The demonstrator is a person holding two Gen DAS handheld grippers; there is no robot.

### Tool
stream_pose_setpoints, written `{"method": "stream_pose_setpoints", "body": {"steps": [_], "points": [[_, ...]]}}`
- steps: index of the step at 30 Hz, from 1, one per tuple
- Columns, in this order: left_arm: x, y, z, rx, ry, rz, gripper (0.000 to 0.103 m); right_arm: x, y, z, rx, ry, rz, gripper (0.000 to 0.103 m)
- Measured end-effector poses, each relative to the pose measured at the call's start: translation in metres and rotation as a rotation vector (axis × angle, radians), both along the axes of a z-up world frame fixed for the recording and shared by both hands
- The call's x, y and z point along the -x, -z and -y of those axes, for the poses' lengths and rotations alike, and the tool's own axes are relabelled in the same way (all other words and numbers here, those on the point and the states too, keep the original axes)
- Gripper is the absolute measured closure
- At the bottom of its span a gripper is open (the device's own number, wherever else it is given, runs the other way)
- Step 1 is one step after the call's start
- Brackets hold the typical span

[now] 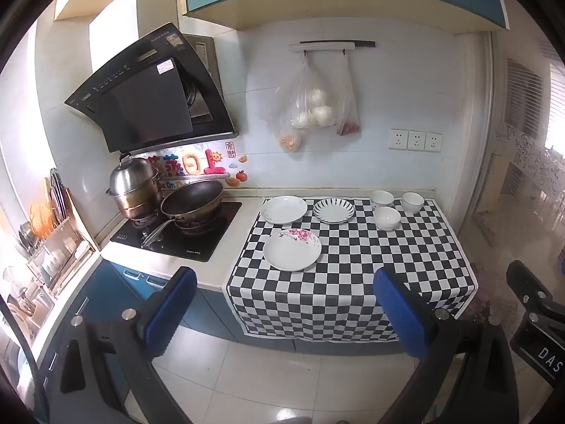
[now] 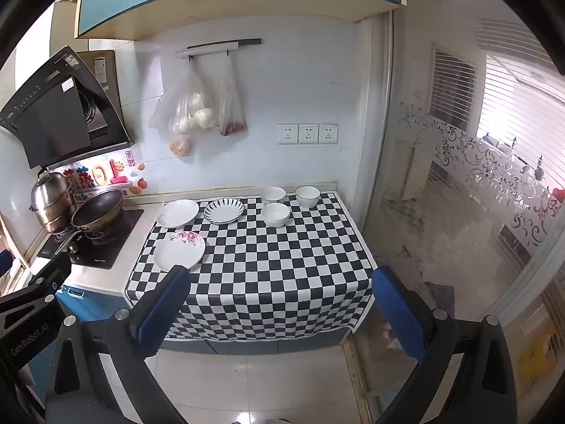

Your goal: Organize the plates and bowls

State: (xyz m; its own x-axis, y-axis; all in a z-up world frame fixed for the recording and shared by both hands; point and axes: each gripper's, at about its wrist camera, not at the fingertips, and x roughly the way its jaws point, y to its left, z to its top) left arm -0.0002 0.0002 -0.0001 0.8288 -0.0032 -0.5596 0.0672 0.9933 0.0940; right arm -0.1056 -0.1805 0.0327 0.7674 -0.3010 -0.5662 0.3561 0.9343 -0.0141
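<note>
Three plates lie on the checkered cloth [image 1: 353, 275]: a floral plate [image 1: 292, 249] [image 2: 179, 250] nearest, a plain white plate [image 1: 284, 209] [image 2: 178, 213] at the back left, and a striped-rim plate [image 1: 334, 210] [image 2: 224, 210] beside it. Three white bowls [image 1: 387, 217] [image 2: 275, 214] stand at the back right. My left gripper [image 1: 286, 314] is open and empty, held off the counter's front. My right gripper [image 2: 282, 311] is open and empty, also in front of the counter. Part of the right gripper shows at the left wrist view's right edge.
A stove [image 1: 176, 236] with a wok [image 1: 192, 201] and a steel steamer pot [image 1: 134, 190] sits left of the cloth. A dish rack [image 1: 46, 233] stands at far left. Plastic bags [image 1: 310, 106] hang on the wall. A glass sliding door [image 2: 459, 194] is to the right.
</note>
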Motion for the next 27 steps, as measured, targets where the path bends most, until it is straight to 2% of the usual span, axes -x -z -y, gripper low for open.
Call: {"method": "stream_pose_setpoints", "body": {"steps": [27], "points": [[-0.001, -0.006, 0.013, -0.011, 0.014, -0.010, 0.001, 0.002, 0.000, -0.001, 0.012, 0.011, -0.008, 0.000]]}}
